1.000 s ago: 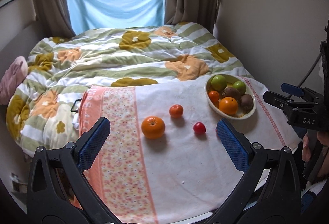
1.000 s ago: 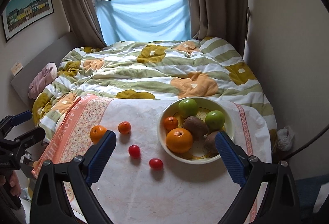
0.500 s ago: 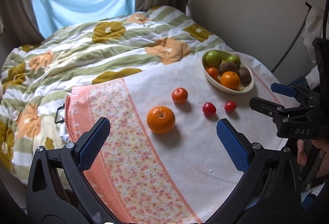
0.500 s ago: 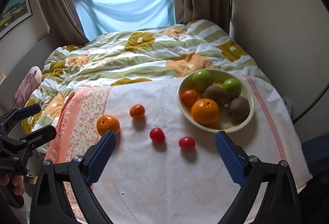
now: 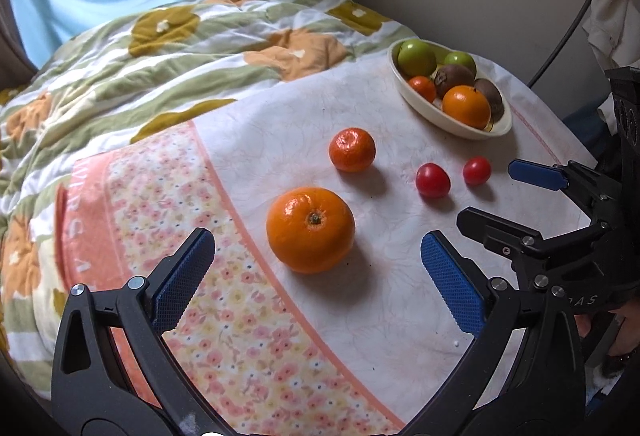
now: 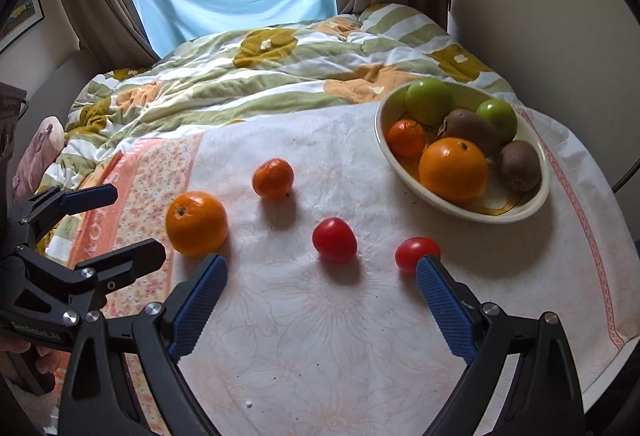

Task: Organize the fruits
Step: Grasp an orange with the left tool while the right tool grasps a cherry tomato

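A large orange (image 5: 310,230) lies on the white cloth just ahead of my open left gripper (image 5: 316,240), whose blue pads stand wide on either side without touching it. Beyond the orange sit a mandarin (image 5: 352,149) and two red tomatoes (image 5: 433,180) (image 5: 477,170). My right gripper (image 6: 322,262) hovers low over the cloth; its jaws are closing slightly but stand wide, with nothing between them. One tomato (image 6: 334,239) lies just ahead, the other (image 6: 414,252) beside the right fingertip. A cream bowl (image 6: 532,208) at the far right holds oranges, green apples and kiwis.
The table cloth (image 6: 340,336) has a floral pink band on the left. Behind it lies a bed with a green and orange quilt (image 6: 280,76). A wall rises close to the bowl on the right. The left gripper (image 6: 132,222) shows at the right view's left edge.
Both grippers have come down and closer to the table, so the loose fruits look larger and nearer. The left view has rolled and now centres on the large orange.
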Demonstrator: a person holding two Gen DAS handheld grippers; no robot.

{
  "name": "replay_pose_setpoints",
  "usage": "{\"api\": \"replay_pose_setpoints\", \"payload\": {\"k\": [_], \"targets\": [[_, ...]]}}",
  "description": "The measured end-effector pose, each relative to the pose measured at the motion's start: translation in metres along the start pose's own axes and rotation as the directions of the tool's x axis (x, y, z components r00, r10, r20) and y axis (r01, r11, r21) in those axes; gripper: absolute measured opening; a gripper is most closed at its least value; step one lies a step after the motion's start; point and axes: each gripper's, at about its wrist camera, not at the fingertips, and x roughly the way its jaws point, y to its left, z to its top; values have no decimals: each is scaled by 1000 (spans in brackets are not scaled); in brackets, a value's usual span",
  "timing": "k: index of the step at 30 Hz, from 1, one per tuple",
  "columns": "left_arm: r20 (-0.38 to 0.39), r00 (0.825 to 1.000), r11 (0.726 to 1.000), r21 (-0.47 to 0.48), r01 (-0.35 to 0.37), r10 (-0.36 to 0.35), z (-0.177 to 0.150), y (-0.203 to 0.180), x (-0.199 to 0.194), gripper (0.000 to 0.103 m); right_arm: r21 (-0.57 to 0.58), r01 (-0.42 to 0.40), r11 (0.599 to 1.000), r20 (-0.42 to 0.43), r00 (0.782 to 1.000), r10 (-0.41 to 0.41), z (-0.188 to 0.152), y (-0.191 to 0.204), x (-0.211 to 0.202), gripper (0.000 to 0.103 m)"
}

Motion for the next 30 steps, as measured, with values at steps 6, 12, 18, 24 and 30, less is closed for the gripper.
{"api": "replay_pose_setpoints", "payload": {"k": [6,12,18,24,30], "targets": [[-39,999,1000,26,9,-8,-1,1,29,98,-7,6,1000,-13,1000,-6,-6,-7,20,89],[-64,998,999,53,-4,7,-3,-3,45,84,-57,10,998,-26,1000,-11,-8,-7,26,83],[-58,997,995,84,-47,52,1,-3,52,64,-122,0,993,-40,999,-5,-5,-2,33,74],[-62,996,996,71,-55,59,0,-3,51,64,-137,-16,990,-57,998,8,-1,0,41,72],[-73,996,998,41,-55,57,-5,-1,47,64,-138,-30,990,-81,997,19,3,-1,50,66]]}}
